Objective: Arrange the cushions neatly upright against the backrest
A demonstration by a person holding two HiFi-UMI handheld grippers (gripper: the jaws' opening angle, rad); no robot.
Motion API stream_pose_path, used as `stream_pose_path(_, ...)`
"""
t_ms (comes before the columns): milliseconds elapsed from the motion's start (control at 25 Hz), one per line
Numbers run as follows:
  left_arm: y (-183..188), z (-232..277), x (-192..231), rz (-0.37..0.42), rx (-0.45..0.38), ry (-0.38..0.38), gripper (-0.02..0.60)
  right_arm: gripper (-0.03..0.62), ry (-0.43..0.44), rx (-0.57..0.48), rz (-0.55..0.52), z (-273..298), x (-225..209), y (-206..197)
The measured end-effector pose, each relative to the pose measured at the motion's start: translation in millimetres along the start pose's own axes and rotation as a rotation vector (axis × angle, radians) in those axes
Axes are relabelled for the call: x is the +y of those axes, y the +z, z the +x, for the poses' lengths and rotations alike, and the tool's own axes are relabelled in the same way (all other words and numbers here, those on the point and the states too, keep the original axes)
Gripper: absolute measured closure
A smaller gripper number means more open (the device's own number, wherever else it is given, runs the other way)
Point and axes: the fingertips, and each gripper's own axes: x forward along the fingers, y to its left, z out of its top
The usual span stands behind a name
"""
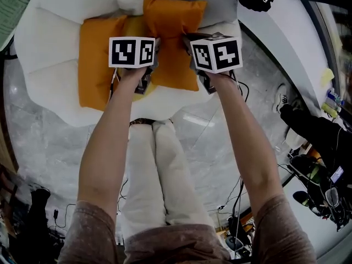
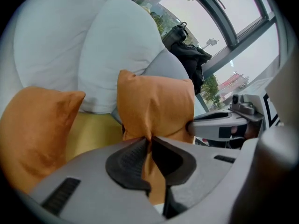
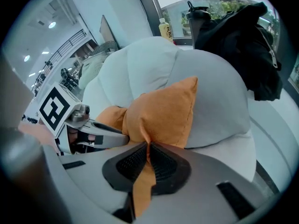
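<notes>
Far on my right a black bag (image 3: pixel 243 41) slumps beside a bottle (image 3: pixel 164 29) by the window (image 2: pixel 224 13), and nearer me cables (image 1: pixel 240 191) trail across the pale marbled floor (image 1: pixel 44 142).

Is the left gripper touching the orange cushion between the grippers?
Touching. Left gripper view: the left gripper is shut on a fold of the orange cushion.

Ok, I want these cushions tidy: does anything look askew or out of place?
Yes. The orange cushion pinched by the left gripper and right gripper is tilted, overlapping a yellow cushion. The second orange cushion looks to lie flat on the seat, not upright against the backrest.
</notes>
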Motion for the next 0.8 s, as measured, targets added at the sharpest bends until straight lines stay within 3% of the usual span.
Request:
stream_pose_path(400,0.1,-0.7,8.4,0.070,-0.069,0.075,0.495,0.540,-0.075,-0.116,-0.078,5.2,4.9,-0.9)
stream_pose_path(600,0.7,-13.2,7.8,0.112,-0.074,0.101,0.471,0.522,-0.084,-0.143,-0.081,-3.4,8.9,0.6)
stream_pose_path(800,-6.1,-30.7,6.4,0.104,-0.061,0.113,0.463,0.522,-0.124,-0.160,-0.058,-16.9,13.4,-2.1)
